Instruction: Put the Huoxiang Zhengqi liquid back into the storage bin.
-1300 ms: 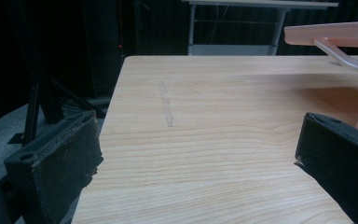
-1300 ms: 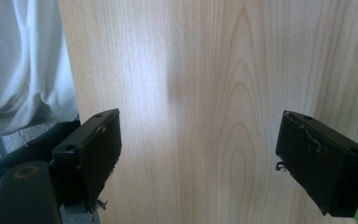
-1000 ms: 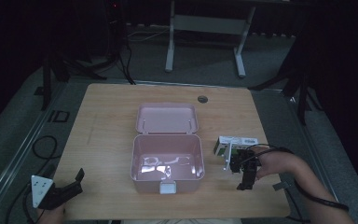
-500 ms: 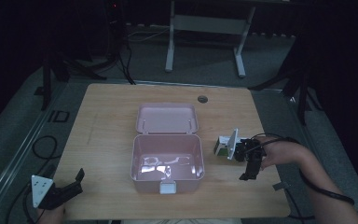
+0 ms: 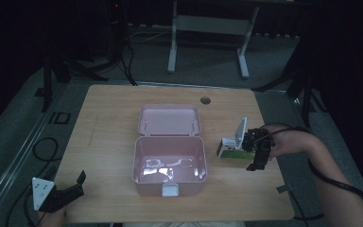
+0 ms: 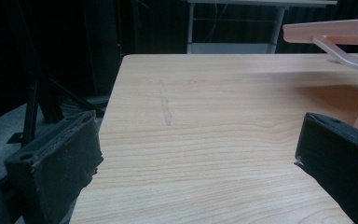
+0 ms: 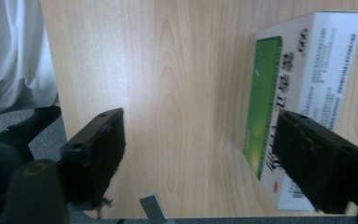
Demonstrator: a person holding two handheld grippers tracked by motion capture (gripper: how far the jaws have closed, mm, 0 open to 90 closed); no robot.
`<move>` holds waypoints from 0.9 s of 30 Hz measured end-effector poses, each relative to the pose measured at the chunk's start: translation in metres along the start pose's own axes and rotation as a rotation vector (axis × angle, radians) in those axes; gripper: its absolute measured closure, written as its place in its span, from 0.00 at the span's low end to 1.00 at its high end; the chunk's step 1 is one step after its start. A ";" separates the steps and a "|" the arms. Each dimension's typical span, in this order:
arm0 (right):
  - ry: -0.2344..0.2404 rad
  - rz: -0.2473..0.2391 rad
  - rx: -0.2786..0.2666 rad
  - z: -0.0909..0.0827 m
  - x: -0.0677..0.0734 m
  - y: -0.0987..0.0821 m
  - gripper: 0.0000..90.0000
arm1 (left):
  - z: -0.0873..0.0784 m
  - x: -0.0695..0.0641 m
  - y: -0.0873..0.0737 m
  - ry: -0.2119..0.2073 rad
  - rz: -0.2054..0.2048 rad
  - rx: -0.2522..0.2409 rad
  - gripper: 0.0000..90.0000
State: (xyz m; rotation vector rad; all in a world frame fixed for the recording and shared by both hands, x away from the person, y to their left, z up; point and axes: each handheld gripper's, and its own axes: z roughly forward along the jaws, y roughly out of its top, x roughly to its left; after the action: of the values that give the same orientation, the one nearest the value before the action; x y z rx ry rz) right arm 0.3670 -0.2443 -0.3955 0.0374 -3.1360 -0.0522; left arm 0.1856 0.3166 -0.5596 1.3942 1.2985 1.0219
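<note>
We're looking down on a pale wooden table (image 5: 108, 142), and in the middle of it sits a pink plastic case (image 5: 169, 163) with its lid (image 5: 169, 119) thrown back flat toward the far edge; something pale and shiny lies in the base, too glary for us to name. Over on the right, our right gripper (image 5: 255, 158) is down beside a green-and-white carton (image 5: 231, 150) that lies flat on the wood just right of the case. The carton's white end flap (image 5: 241, 132) stands up. Through the right gripper view the jaws stand wide apart with bare wood between them, and the carton (image 7: 303, 88) lies by one jaw, partly behind it, not clamped; whether that jaw touches it we cannot tell. Down at the near left corner our left gripper (image 5: 71, 191) rests low at the table's edge, well apart from the case. Its own view shows the jaws spread wide over bare wood grain (image 6: 205, 130), with the pink lid's rim (image 6: 331, 30) jutting in at upper right. A small round grommet (image 5: 205, 100) sits near the table's far edge.
</note>
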 end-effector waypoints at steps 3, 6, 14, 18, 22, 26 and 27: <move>-0.002 0.015 -0.006 0.000 -0.007 -0.002 0.22 | 0.000 0.000 0.000 0.000 -0.003 -0.002 0.00; -0.004 0.022 -0.011 0.000 -0.014 -0.004 0.23 | 0.000 0.000 0.000 0.000 -0.002 -0.001 0.00; -0.007 0.049 -0.004 0.001 -0.036 -0.011 0.29 | 0.000 0.000 0.000 -0.001 0.000 0.002 0.00; -0.005 0.053 0.000 0.002 -0.046 -0.011 0.32 | 0.000 0.000 0.000 -0.002 0.002 0.005 0.00; -0.009 0.069 0.006 0.005 -0.057 -0.011 0.34 | 0.000 0.000 -0.001 -0.003 0.003 0.005 0.00; -0.006 0.075 0.001 0.011 -0.063 -0.010 0.36 | 0.000 0.001 -0.001 -0.004 0.004 0.006 0.00; -0.005 0.080 0.002 0.013 -0.065 -0.010 0.36 | 0.000 0.001 -0.001 -0.004 0.004 0.006 0.00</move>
State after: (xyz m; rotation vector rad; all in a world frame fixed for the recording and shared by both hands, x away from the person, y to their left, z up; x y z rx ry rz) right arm 0.4319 -0.2522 -0.4087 -0.0883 -3.1384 -0.0493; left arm 0.1853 0.3172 -0.5604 1.4035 1.2972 1.0182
